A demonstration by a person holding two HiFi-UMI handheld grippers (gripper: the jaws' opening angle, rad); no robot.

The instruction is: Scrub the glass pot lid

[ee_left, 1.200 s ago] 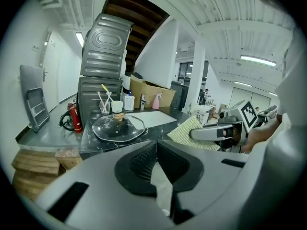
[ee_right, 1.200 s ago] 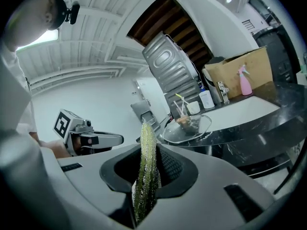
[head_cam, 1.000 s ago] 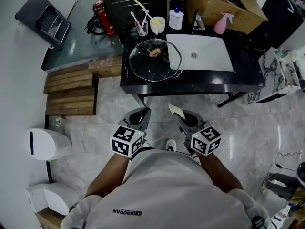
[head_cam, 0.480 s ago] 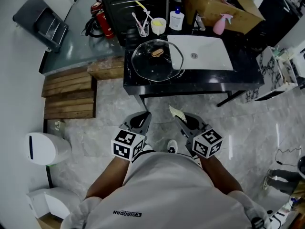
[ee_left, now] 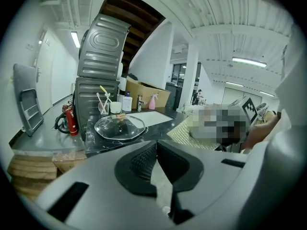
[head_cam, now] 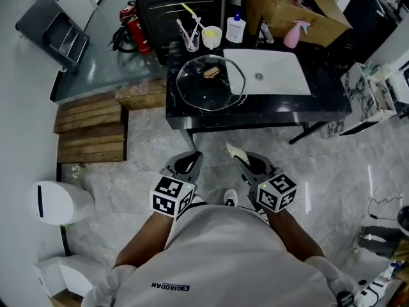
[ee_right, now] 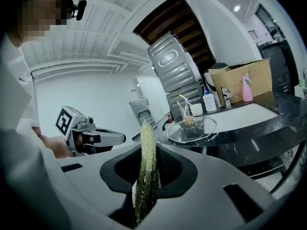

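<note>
On counter (head_cam: 268, 106): glass pot lid (head_cam: 209, 83) unmoved | left claw (head_cam: 189, 158) together | right claw (head_cam: 242, 159) clamps scrub pad (head_cam: 236, 150)

A black counter (head_cam: 255, 110) holds a white sink basin (head_cam: 281, 75), a pink spray bottle (head_cam: 293, 34), a white bottle (head_cam: 236, 27), a white cup (head_cam: 211, 36) and a glass of toothbrushes (head_cam: 190, 38). Left of it stand a red fire extinguisher (head_cam: 132, 16) and wooden pallets (head_cam: 89, 126).

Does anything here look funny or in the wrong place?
Yes: the round glass pot lid lies on the black counter beside a cup of toothbrushes, and its edge seems to overhang the white sink. Nothing looks spilled or broken.
</note>
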